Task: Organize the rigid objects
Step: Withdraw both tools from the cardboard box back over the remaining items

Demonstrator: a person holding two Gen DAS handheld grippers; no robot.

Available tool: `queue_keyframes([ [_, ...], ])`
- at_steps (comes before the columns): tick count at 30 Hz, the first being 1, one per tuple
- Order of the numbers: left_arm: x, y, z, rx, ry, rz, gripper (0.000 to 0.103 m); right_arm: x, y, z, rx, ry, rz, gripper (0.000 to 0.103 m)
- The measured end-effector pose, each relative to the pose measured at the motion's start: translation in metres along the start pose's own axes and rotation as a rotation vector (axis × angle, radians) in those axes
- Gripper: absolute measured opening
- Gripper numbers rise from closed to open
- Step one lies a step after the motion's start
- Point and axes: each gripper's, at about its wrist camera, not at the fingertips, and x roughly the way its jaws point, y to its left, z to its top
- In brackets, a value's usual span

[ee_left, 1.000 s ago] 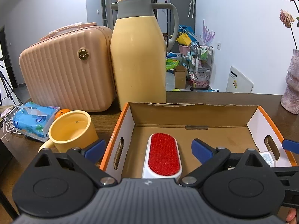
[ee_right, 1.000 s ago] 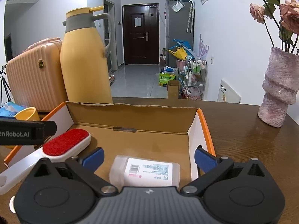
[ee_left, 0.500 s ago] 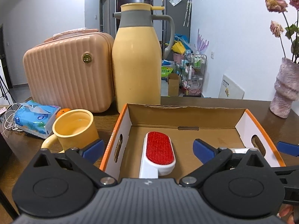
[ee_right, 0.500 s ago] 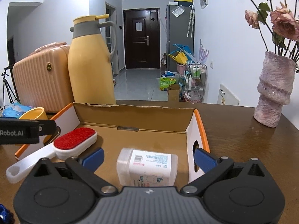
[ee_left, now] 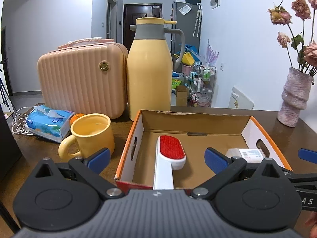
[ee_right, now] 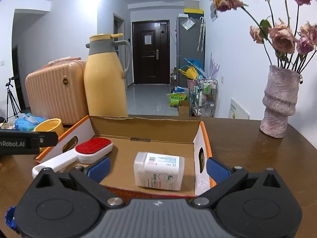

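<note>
Both claws released, empty — left claw and right claw sit at the near edge of the cardboard box on the worktop. Inside: lint brush left, handle overhanging the near wall; plastic bottle right, on its side. Both look light, stiff — take the brush by its handle, the smooth bottle across its flat sides.

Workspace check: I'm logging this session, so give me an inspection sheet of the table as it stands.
Surface: brown wooden table.
Job's things: lint brush and white labelled bottle lie in the cardboard box; brush handle overhangs the near edge.
Clutter: yellow mug, tissue pack, thermos jug, pink case, vase.
Grippers: left gripper and right gripper open, empty.
Cables: white cable at table's left edge.
Surroundings: hallway, dark door.
</note>
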Motion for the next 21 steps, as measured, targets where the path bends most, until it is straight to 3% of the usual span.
queue_keyframes([
  [21,-0.078,0.01,-0.047,0.002,-0.051,-0.07,0.103,-0.086,0.016,-0.047,-0.079,-0.069,0.03,0.103],
])
